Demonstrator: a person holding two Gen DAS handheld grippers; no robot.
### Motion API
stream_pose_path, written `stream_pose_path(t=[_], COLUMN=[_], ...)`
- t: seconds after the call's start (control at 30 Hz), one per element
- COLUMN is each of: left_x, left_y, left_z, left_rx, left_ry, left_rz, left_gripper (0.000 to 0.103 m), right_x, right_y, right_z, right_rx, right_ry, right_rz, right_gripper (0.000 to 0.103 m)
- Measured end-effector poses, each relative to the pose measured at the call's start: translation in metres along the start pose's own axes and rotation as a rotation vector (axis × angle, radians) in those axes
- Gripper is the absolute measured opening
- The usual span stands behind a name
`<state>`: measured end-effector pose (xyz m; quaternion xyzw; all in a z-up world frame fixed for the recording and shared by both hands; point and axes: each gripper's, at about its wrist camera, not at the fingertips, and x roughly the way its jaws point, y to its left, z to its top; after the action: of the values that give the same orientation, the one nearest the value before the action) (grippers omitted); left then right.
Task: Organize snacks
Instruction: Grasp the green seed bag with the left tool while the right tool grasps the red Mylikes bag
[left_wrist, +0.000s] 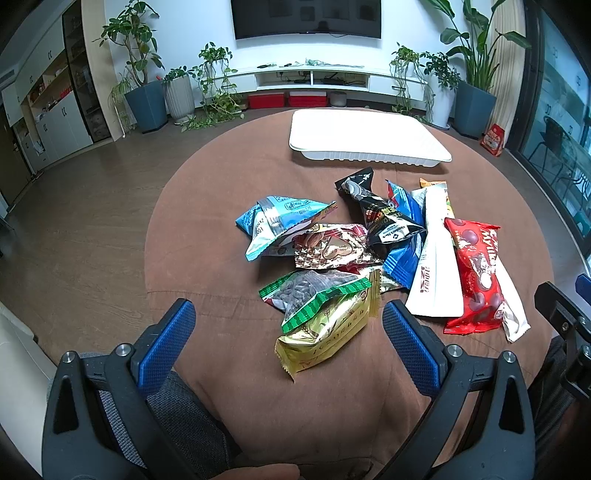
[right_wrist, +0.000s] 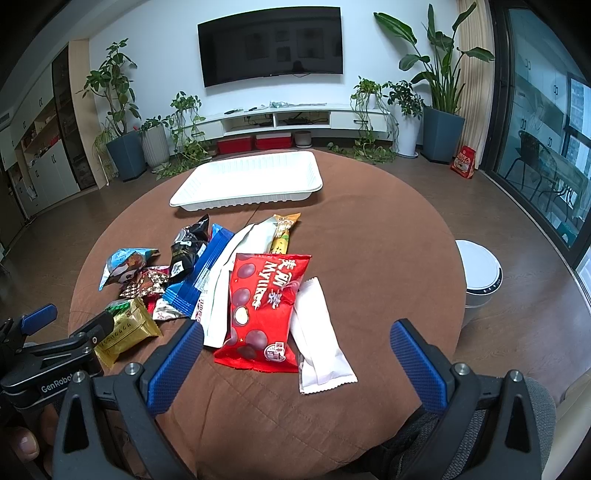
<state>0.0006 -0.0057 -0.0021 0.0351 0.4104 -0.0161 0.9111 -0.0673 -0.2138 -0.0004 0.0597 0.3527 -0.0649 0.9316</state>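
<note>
A pile of snack packets lies on the round brown table (left_wrist: 207, 236). Nearest my open left gripper (left_wrist: 288, 325) are a gold packet (left_wrist: 325, 332) and a green-edged seed packet (left_wrist: 314, 291). A red chocolate bag (left_wrist: 476, 273) lies at the right; in the right wrist view it (right_wrist: 264, 306) sits just ahead of my open right gripper (right_wrist: 297, 338), beside a white packet (right_wrist: 319, 343). The white tray (left_wrist: 369, 136) stands empty at the far side and also shows in the right wrist view (right_wrist: 251, 181). Both grippers are empty.
Blue (right_wrist: 203, 273), black (right_wrist: 186, 247), light-blue (left_wrist: 273, 221) and long white (left_wrist: 436, 258) packets fill the pile. A white round robot vacuum (right_wrist: 478, 273) stands on the floor at the right. Potted plants and a TV console line the far wall.
</note>
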Motion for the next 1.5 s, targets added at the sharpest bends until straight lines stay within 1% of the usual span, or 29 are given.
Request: stream_pose_path(t=[0.17,0.2,0.27,0.3,0.37,0.4,0.5,0.53,0.57,0.6,0.67,0.7,0.73,0.77,0.83,0.9,0.93,0.97,1.0,1.03,1.07,1.1,1.13,1.2,1.23,1.3,1.4,1.47,1.5], left_x=[0.0,0.001,0.003,0.005,0.009,0.012,0.009,0.011,0.015,0.018,0.019,0.021,0.023,0.025,0.025,0.027,0.028,0.03,0.035,0.041,0.047,0.051,0.056,0.059,0.063,0.07,0.069,0.07,0.071], left_y=[0.0,0.002,0.009,0.014,0.028,0.031,0.029,0.028,0.03,0.036,0.047,0.049,0.048,0.045,0.04,0.035,0.031,0.027,0.022,0.018,0.015,0.013,0.012,0.012,0.013,0.018,0.028,0.031,0.032], left_z=[-0.002,-0.004,-0.014,-0.019,-0.03,-0.033,-0.04,-0.041,-0.04,-0.039,-0.033,-0.03,-0.025,-0.021,-0.013,0.001,0.006,0.01,0.012,0.017,0.018,0.019,0.019,0.019,0.019,0.022,0.03,0.034,0.035], left_rx=[0.018,0.024,0.021,0.005,-0.037,-0.037,0.048,0.07,0.064,0.029,-0.014,-0.015,0.003,0.048,0.122,0.176,0.207,0.242,0.277,0.297,0.315,0.322,0.33,0.337,0.334,0.307,0.269,0.254,0.246], left_ry=[0.0,0.006,0.026,0.04,0.068,0.086,0.078,0.108,0.145,0.16,0.134,0.131,0.137,0.137,0.121,0.104,0.102,0.108,0.133,0.157,0.188,0.211,0.233,0.258,0.273,0.297,0.291,0.288,0.291], left_rz=[0.009,-0.006,-0.095,-0.159,-0.325,-0.362,-0.299,-0.286,-0.273,-0.263,-0.302,-0.296,-0.274,-0.267,-0.275,-0.314,-0.35,-0.373,-0.375,-0.377,-0.395,-0.416,-0.448,-0.462,-0.47,-0.506,-0.555,-0.56,-0.562], left_gripper=[0.103,0.103,0.103,0.103,0.103,0.103,0.103,0.103,0.103,0.102,0.101,0.101,0.101,0.101,0.101,0.101,0.101,0.101,0.101,0.1,0.094,0.083,0.077,0.06,0.057,0.056,0.056,0.056,0.056], right_x=[0.0,0.001,0.0,-0.001,-0.001,0.001,0.009,0.014,0.019,0.024,0.033,0.038,0.043,0.044,0.048,0.05,0.052,0.055,0.059,0.063,0.067,0.07,0.074,0.077,0.078,0.079,0.082,0.084,0.086], right_y=[-0.004,-0.005,-0.009,-0.015,-0.02,-0.022,-0.03,-0.033,-0.038,-0.039,-0.036,-0.035,-0.035,-0.036,-0.033,-0.027,-0.023,-0.022,-0.019,-0.018,-0.017,-0.017,-0.016,-0.015,-0.013,-0.012,-0.014,-0.014,-0.014], right_z=[-0.003,-0.003,-0.002,-0.002,-0.002,-0.002,-0.002,0.0,0.004,0.005,0.005,0.006,0.007,0.008,0.011,0.012,0.013,0.015,0.016,0.018,0.019,0.02,0.021,0.022,0.023,0.023,0.024,0.023,0.024], right_rx=[0.004,0.009,0.02,0.026,0.022,0.014,0.006,0.007,0.008,0.001,-0.042,-0.058,-0.061,-0.054,-0.04,-0.039,-0.035,-0.031,-0.025,-0.022,-0.017,-0.011,-0.007,-0.012,-0.016,-0.01,0.001,0.005,0.005], right_ry=[-0.003,-0.009,-0.02,-0.028,-0.033,-0.031,-0.009,0.018,0.042,0.063,0.097,0.116,0.135,0.145,0.163,0.173,0.182,0.189,0.198,0.205,0.215,0.227,0.238,0.247,0.248,0.252,0.253,0.262,0.27], right_rz=[0.004,0.016,0.04,0.072,0.103,0.116,0.143,0.167,0.186,0.2,0.194,0.185,0.196,0.221,0.28,0.309,0.326,0.333,0.33,0.323,0.315,0.31,0.309,0.316,0.32,0.332,0.333,0.333,0.335], right_gripper=[0.103,0.103,0.103,0.103,0.103,0.103,0.103,0.103,0.102,0.099,0.083,0.078,0.07,0.068,0.068,0.068,0.068,0.068,0.068,0.068,0.068,0.068,0.068,0.068,0.068,0.068,0.067,0.06,0.059])
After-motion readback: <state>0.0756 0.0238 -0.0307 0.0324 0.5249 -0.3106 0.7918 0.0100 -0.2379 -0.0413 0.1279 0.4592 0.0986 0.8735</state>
